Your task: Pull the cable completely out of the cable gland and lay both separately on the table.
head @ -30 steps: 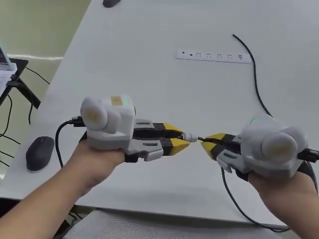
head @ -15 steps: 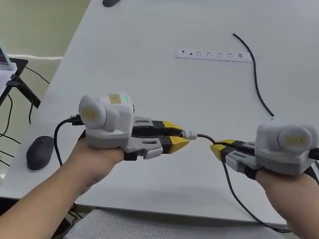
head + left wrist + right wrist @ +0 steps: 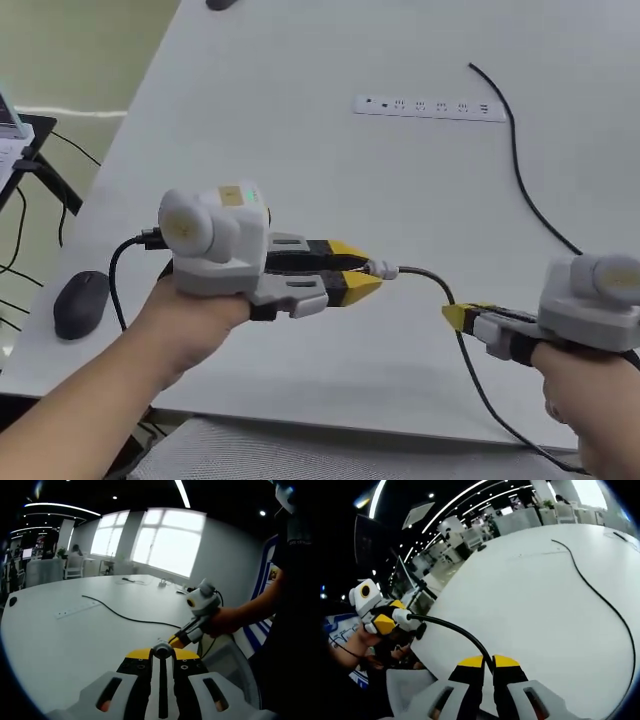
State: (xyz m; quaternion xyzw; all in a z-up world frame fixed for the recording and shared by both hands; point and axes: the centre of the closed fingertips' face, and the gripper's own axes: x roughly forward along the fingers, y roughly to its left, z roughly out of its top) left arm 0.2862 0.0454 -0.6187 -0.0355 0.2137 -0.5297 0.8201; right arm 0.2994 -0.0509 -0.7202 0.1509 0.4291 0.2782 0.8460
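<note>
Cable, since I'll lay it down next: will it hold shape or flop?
Probably floppy: the cable droops in a curve between left gripper and right gripper. Likely light too; its slack tail hangs loosely past the table edge.

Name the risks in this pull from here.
1. The left gripper pinches the cable gland only at its tips; a hard tug may pop it loose.
2. The cable bends down to the right gripper, so an off-axis pull may bind it in the gland.
3. Both are held near the front edge of the table, and the cable's tail hangs past it; a dropped part may fall off.
</note>
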